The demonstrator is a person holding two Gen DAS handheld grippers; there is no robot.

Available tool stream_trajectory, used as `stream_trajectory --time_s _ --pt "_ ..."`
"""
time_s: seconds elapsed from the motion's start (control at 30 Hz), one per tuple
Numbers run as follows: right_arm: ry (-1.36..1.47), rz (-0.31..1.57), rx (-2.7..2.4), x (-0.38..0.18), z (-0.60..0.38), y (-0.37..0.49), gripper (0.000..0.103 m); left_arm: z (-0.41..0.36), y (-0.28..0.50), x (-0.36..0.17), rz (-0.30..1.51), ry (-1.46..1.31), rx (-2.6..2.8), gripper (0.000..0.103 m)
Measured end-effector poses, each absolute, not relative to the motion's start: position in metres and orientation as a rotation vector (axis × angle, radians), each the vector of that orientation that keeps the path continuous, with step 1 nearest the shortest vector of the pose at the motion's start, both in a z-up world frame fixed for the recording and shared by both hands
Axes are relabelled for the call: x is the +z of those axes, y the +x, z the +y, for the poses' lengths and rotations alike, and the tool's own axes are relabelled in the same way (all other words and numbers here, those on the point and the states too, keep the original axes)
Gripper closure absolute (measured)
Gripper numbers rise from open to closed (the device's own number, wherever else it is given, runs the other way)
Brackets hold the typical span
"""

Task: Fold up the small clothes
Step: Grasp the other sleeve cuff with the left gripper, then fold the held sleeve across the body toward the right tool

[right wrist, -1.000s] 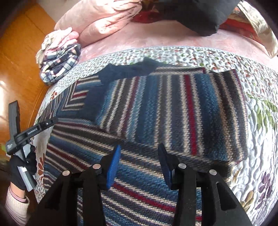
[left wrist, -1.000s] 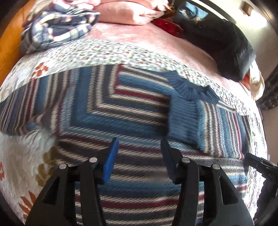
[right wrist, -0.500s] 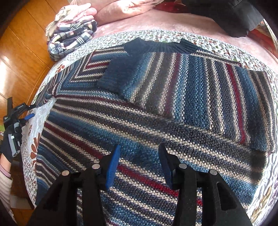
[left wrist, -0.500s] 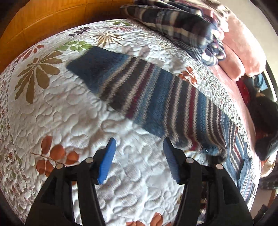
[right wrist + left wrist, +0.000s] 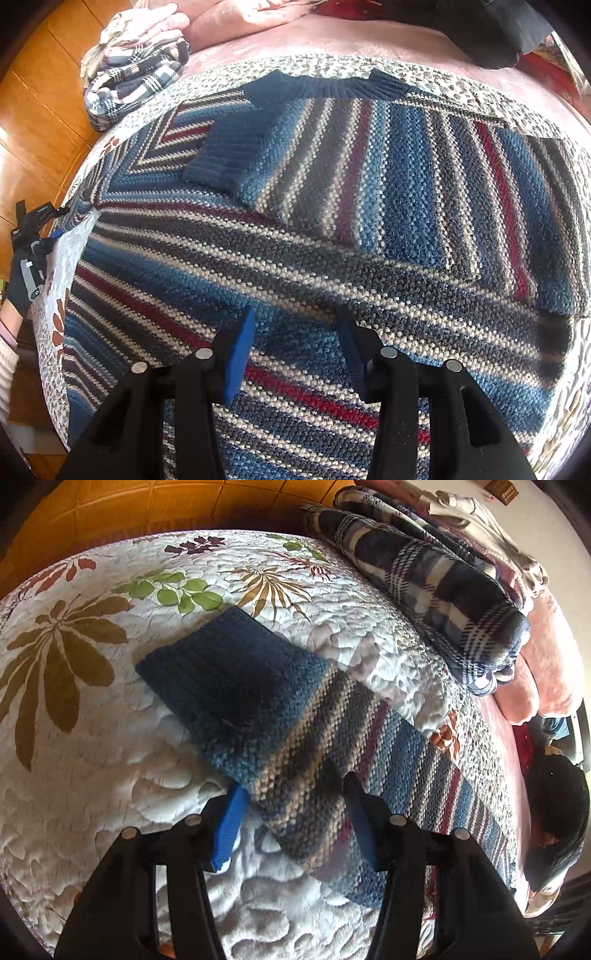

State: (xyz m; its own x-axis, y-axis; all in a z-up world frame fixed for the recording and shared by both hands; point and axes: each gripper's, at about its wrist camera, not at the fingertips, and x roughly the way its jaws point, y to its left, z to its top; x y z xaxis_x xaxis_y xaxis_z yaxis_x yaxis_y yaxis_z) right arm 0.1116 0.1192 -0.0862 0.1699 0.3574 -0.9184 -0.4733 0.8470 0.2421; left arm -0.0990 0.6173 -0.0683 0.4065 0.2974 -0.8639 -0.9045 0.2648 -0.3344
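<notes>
Left claw (image 5: pixel 293 812) now straddles knit sleeve (image 5: pixel 280 716).

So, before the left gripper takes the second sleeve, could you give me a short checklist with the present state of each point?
1. Left gripper open: ok.
2. Unfolded sleeve lies flat on the quilt: ok.
3. Sleeve edge between the left fingers: ok, though contact cannot tell.
4. Other sleeve already folded across the sweater body: ok.
5. Right gripper open, holding nothing: ok.
6. Plaid pile clear of the sleeve: ok.
</notes>
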Motion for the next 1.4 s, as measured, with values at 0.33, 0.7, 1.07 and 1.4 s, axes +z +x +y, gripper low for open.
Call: stream_trajectory --time_s 0.33,0.7,1.07,1.4 --pt "-0.106 1.268 0.591 -0.086 0.118 0.11 0.057 0.602 -0.077 -0.045 0.776 -0.793 0.92 0.091" --pt "-0.091 1.231 0.589 -0.067 0.1 0.105 0.057 0.52 -0.024 0.009 0.726 -0.643 0.696 0.092" --pt "-0.082 1.209 0.561 -0.059 0.078 0.106 0.057 0.402 0.065 0.022 0.709 -0.592 0.412 0.092" --pt "-0.07 1.209 0.548 -0.061 0.066 0.11 0.057 0.338 0.109 -0.014 0.754 -0.635 0.333 0.092"
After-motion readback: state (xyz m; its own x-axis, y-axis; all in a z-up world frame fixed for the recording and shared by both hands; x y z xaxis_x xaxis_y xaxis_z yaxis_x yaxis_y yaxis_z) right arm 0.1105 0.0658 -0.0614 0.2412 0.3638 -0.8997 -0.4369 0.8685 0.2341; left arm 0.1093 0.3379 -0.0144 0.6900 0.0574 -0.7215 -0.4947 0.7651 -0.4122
